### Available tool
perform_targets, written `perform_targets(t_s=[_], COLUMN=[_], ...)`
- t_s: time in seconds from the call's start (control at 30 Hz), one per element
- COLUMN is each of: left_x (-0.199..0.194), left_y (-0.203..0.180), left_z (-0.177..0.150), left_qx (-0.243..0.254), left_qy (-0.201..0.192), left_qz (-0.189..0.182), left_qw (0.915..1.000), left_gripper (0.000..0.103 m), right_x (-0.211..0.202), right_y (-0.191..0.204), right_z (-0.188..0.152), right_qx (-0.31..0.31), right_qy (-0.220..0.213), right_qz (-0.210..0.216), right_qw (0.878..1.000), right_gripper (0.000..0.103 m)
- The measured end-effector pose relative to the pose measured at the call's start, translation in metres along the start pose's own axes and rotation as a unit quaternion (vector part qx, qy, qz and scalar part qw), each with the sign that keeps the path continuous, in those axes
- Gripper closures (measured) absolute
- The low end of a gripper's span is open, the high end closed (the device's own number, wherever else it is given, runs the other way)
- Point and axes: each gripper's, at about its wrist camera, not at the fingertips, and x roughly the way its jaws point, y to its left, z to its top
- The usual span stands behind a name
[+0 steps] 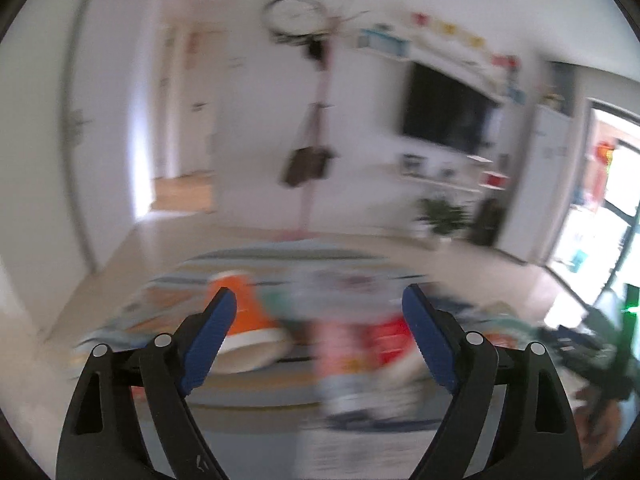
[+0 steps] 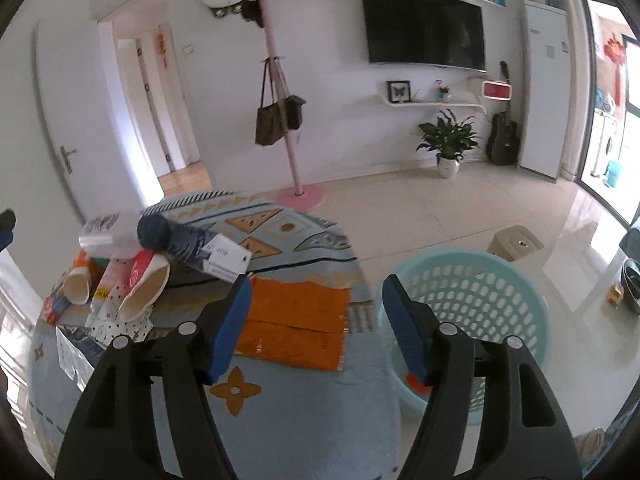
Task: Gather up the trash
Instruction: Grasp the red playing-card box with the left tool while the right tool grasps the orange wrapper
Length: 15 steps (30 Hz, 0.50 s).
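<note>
Right gripper: jaws apart, holding nothing. The orange wrapper lies flat at frame centre on the patterned cloth; the trash pile sits at left, the teal basket at lower right. Left gripper: jaws apart, empty, view blurred; an orange cup lies ahead.

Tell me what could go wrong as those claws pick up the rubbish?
The trash is heaped: lifting one paper cup could roll the dark cylindrical tube off it. The flat orange foil wrapper may slip from the open right claw. The left claw view is blurred, so aiming may suffer.
</note>
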Motion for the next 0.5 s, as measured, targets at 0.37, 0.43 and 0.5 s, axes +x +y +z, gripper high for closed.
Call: perform_targets(t_s=[0.37,0.43,0.5], left_x=[0.056,0.07,0.081], left_y=[0.142,0.155,0.163], left_z=[-0.013,-0.015,-0.018], left_qx=[-0.05,-0.053,-0.059], left_qy=[0.098,0.118,0.135], left_qz=[0.066,0.064,0.053], left_qw=[0.9918,0.9896,0.9877], left_gripper=[0.02,0.02,0.02], right_x=[0.048,0.052,0.055], right_y=[0.028,0.032,0.033], right_z=[-0.014,-0.015,-0.016], right_qx=[-0.013,-0.016,-0.016], right_qy=[0.047,0.051,0.056], right_qz=[-0.004,-0.006,-0.01], right_qw=[0.999,0.999,0.998], right_gripper=[0.039,0.039,0.039])
